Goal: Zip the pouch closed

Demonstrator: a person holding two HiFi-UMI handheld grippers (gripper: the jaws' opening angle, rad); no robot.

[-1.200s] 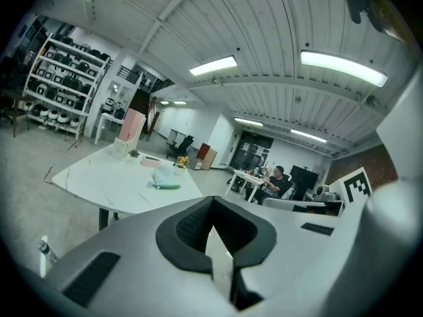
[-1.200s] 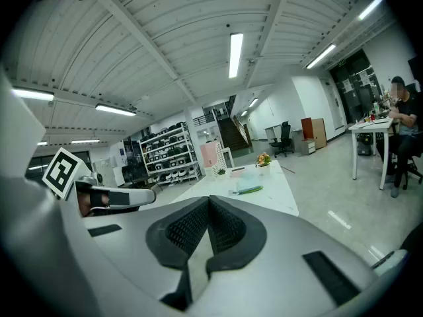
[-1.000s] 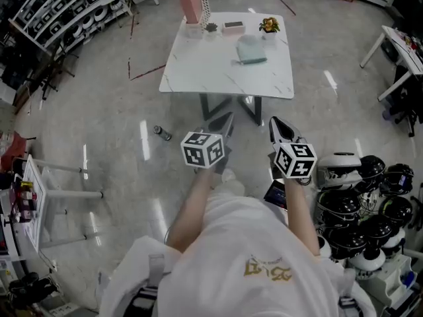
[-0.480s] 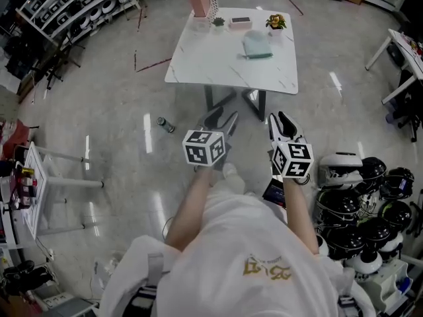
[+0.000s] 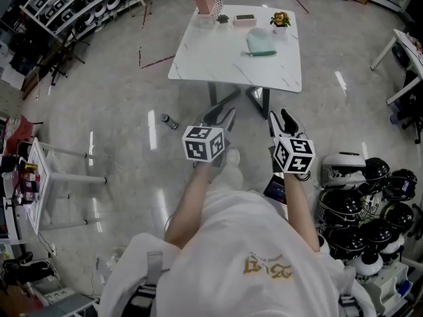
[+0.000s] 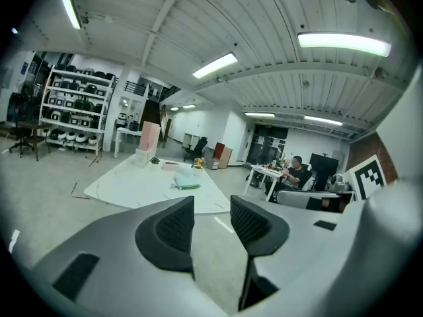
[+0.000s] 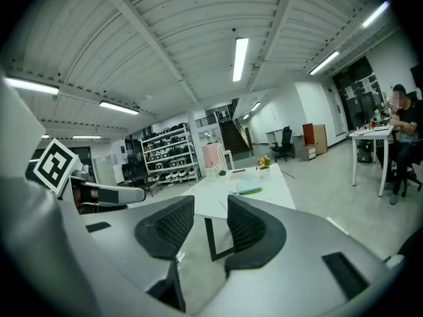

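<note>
No text could be read for certain. A gold print (image 5: 268, 265) stood on the person's white garment (image 5: 231, 243), upside down and too small to decipher; it may have been lettering. The left marker cube (image 5: 203, 142) and right marker cube (image 5: 295, 154) bore only black-and-white square patterns.

Head view: looks steeply down from above the person (image 5: 251, 256), the counter (image 5: 218, 58) well ahead. Left and right gripper views: low, nearly level, both facing that same distant counter.
</note>
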